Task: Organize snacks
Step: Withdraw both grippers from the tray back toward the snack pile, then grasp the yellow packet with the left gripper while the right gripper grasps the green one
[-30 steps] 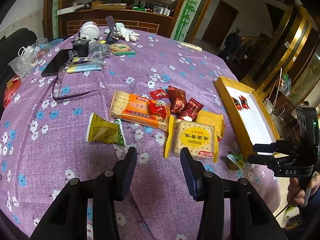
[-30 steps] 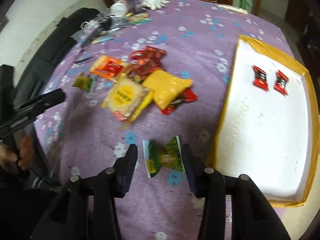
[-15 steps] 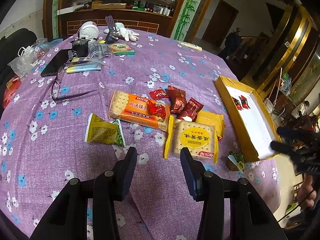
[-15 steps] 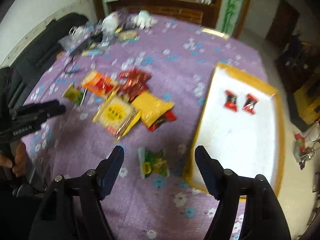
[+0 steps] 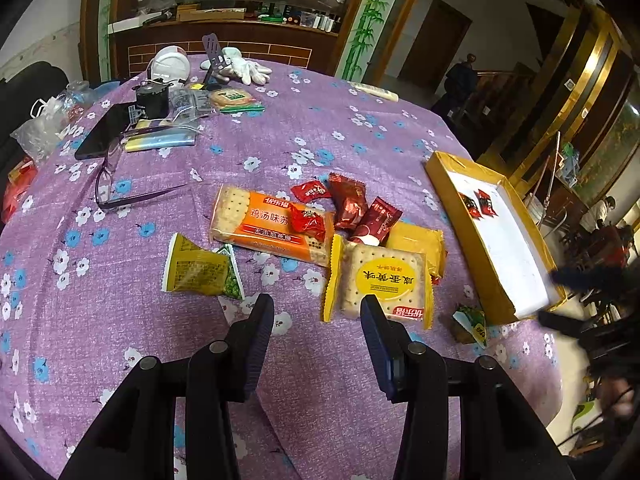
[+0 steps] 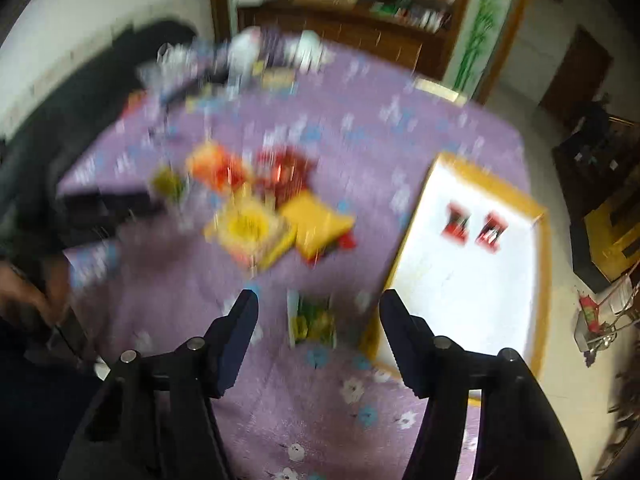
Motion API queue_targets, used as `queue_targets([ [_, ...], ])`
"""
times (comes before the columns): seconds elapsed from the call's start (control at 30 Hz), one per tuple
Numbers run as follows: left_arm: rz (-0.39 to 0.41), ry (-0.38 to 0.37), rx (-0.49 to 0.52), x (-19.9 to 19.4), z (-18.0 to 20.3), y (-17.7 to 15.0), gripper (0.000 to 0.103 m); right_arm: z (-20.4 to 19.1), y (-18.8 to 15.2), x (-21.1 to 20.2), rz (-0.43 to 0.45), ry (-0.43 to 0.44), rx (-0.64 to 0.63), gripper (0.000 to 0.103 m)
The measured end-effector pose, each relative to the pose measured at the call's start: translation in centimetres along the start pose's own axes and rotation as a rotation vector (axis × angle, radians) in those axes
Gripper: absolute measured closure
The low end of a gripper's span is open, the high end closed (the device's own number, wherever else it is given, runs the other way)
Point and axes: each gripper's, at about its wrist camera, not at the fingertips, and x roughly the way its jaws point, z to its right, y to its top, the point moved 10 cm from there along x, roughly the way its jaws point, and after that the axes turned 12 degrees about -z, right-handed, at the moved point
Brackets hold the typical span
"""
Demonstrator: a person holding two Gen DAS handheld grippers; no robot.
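A pile of snacks lies mid-table: an orange cracker pack (image 5: 272,224), a yellow cracker pack (image 5: 384,280), a yellow-green packet (image 5: 200,268) and red candies (image 5: 348,204). My left gripper (image 5: 316,320) hovers open just in front of them, with only cloth between its fingers. A yellow box (image 5: 452,192) with a white floor holds two red candies (image 5: 478,204). In the blurred right wrist view my right gripper (image 6: 319,304) hangs above a small green packet (image 6: 314,320) beside the box (image 6: 404,240). Its jaws are closing, and the packet lies on the cloth below them, untouched.
Glasses (image 5: 116,188), a phone (image 5: 100,132), white gloves (image 5: 244,70) and bags crowd the table's far left. A black chair stands beyond that side. The purple flowered cloth (image 5: 120,320) drops off at the near edge. A hand (image 6: 24,292) holds the left gripper.
My right gripper has lifted away from the green packet, which stays on the cloth, and its jaws stand wider than a second ago. The left gripper has not moved.
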Motion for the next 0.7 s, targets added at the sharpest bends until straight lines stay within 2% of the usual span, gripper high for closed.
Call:
queue_targets([
  [0.07, -0.003, 0.001, -0.004, 0.1, -0.2, -0.1, 0.055, -0.1, -0.5, 2.6, -0.044, 0.026, 0.004, 0.052],
  [0.23, -0.012, 0.006, -0.024, 0.2, -1.3, -0.2, 0.055, -0.1, -0.1, 7.6, -0.123, 0.081, 0.013, 0.052],
  [0.3, -0.019, 0.008, -0.03, 0.2, -1.8, -0.3, 0.05, -0.1, -0.3, 9.0, -0.159, 0.071, 0.01, 0.052],
  [0.37, -0.021, 0.007, -0.044, 0.2, -2.6, -0.3, 0.046, -0.6, -0.6, 9.6, -0.179, 0.101, 0.017, 0.052],
  [0.43, -0.027, -0.005, -0.067, 0.2, -3.5, -0.3, 0.044, -0.6, -1.0, 10.2, -0.193, 0.055, 0.007, 0.052],
  [0.5, -0.039, -0.026, -0.098, 0.4, -4.5, -0.2, 0.041, -0.5, -1.3, 10.8, -0.206, 0.044, 0.033, 0.062],
  [0.6, -0.054, -0.035, -0.132, 1.0, -5.5, 0.0, 0.034, -0.3, -1.1, 10.3, -0.178, 0.022, 0.073, 0.067],
  [0.7, -0.072, -0.02, -0.144, 1.8, -6.5, 0.5, 0.031, -0.8, -1.0, 8.6, -0.128, 0.063, 0.11, 0.067],
])
